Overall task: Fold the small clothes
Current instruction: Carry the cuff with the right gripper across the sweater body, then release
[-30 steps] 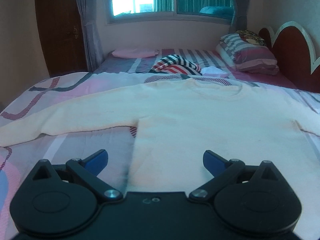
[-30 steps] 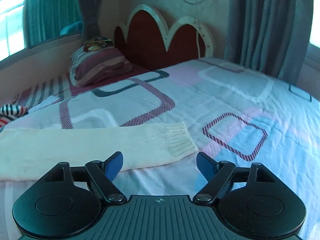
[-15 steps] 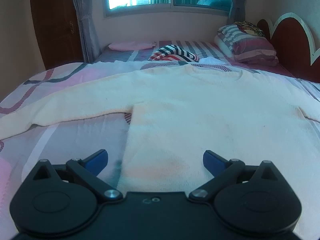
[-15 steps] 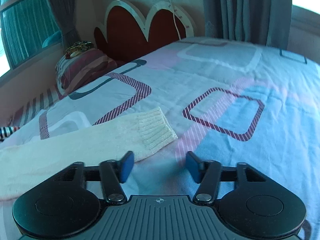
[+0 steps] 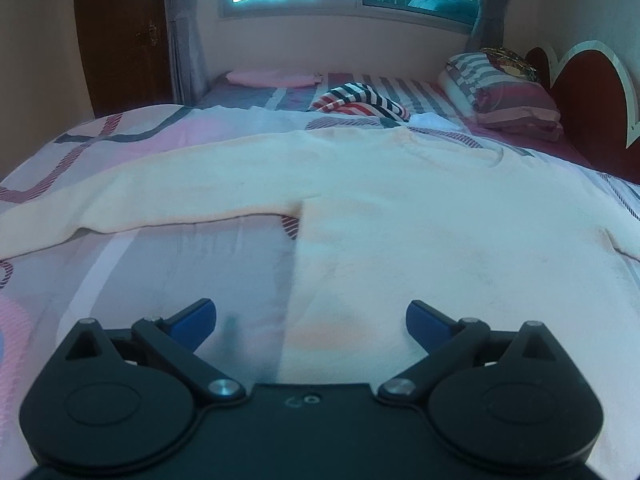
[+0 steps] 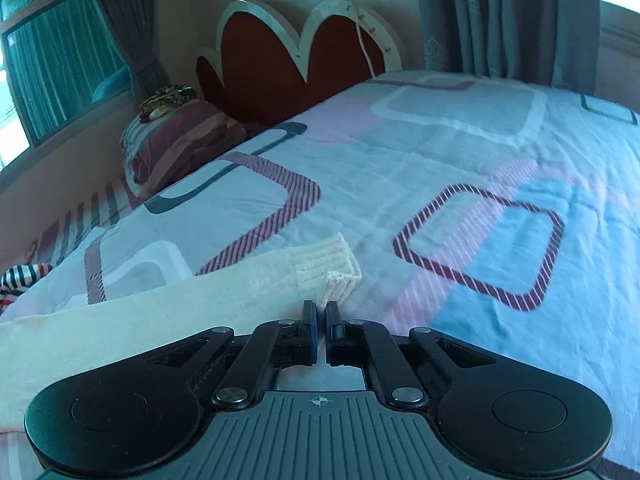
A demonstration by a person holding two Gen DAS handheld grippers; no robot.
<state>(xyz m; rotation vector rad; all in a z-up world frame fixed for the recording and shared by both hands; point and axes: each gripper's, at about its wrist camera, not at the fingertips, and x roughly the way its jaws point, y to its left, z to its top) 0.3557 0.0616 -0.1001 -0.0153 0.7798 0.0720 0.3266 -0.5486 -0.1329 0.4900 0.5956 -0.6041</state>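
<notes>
The right gripper (image 6: 320,312) has just closed its jaws, now clamped on a corner of the ribbed cuff (image 6: 326,266) of a cream sweater (image 5: 360,208), low in the centre of the right wrist view; the corner stands pinched up between the blue pads. The left gripper (image 5: 311,318) hovers with jaws wide apart over the sweater's lower left side edge, at the bottom centre of its frame, gripping nothing. The sweater lies spread flat across the patterned bed (image 6: 480,160), both sleeves stretched out sideways, so the fold appears to be only starting. The hold looks thin: only a little knit sits between the pads, and a quick pull could slip the cuff free or drag the sleeve into a bunch. Lifting with the left side unheld could also skew the body across the bedspread. No containers are in view; pillows (image 5: 504,92) and a striped garment (image 5: 360,100) lie in the upper right, by the headboard (image 6: 300,52).
</notes>
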